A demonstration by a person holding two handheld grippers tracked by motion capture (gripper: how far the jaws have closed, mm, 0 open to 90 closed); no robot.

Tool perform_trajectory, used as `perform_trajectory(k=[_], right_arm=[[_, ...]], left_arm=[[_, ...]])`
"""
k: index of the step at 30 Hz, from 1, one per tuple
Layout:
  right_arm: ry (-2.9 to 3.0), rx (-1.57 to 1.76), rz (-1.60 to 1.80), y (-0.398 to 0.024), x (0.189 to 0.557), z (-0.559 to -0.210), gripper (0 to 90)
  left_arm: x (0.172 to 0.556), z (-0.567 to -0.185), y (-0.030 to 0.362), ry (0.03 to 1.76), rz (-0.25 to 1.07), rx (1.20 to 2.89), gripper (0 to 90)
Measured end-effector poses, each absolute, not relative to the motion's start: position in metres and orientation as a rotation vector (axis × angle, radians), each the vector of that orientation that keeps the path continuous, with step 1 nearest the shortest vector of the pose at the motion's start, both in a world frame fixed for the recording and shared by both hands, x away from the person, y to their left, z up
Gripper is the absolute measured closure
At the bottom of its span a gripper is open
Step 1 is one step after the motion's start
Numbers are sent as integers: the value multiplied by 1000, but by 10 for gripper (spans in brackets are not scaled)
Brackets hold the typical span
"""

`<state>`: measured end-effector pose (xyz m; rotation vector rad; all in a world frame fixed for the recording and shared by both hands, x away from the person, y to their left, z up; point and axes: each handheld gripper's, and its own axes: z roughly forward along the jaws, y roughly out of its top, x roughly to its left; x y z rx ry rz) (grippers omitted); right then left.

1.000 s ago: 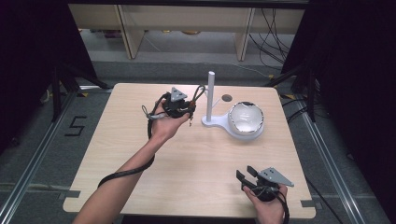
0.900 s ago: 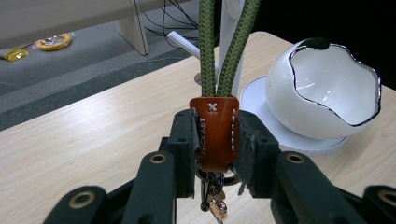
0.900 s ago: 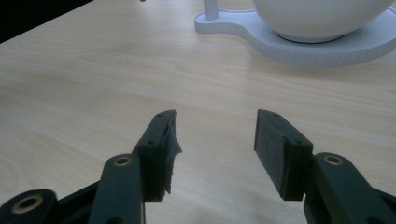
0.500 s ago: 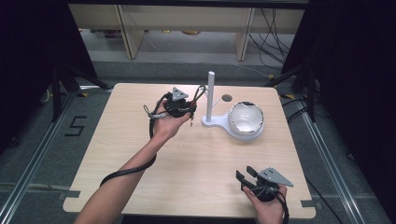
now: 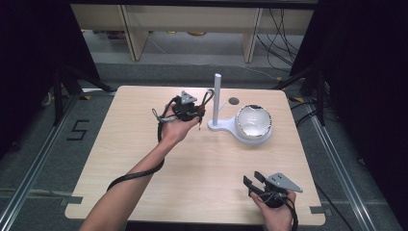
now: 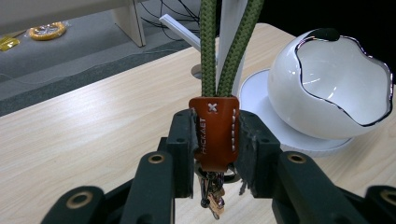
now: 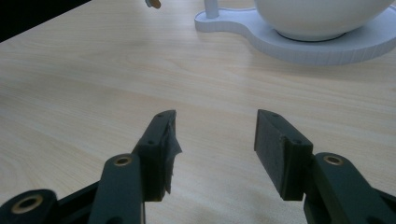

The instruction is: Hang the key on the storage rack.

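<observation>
while the left gripper (image 6: 212, 154) holds a brown leather key fob (image 6: 214, 133) pinched flat between its two black jaws, a doubled green cord loop (image 6: 226, 44) rises from the fob and a small bunch of metal keys (image 6: 211, 196) hangs beneath it. seen from the high view, this gripper (image 5: 188, 109) is lifted above the desk (image 5: 144, 159) near the far edge, just beside the white post (image 5: 217, 96) of a white stand (image 5: 219, 126) whose base also carries a white egg-shaped bowl (image 5: 254, 121) with a jagged rim.

the right gripper (image 7: 215, 140) waits at the near right corner, jaws spread wide with nothing between them, pointed across bare wood toward the stand.

the step in hand looks like carrying the key ring to the post so the loop can be hung on it. the next move probably calls for raising the loop above the post's top, centring its opening over the tip, lowering it, then easing the jaws apart. whether the loop already touches the post i cannot tell.
</observation>
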<state>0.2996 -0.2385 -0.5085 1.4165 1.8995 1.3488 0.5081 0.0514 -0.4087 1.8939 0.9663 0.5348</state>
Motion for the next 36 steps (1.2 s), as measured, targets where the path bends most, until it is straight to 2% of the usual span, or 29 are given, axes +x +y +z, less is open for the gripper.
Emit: perform_trajectory(k=[12,19,29,36], right_arm=[[1924,1403,1321,-240,300,-508,495],[1912,1427,1327,-239,298,-508,495],[1919,1422,1337,-238,298,-508,494],[1906,1428,1344,-237,298,-508,494]], left_arm=[[511,-412,49,930,545,1918,644],[507,-412,55,914,555,1907,548],[466,-415,98,880,575,1883,458],[436,-430,132,895,590,1859,440]])
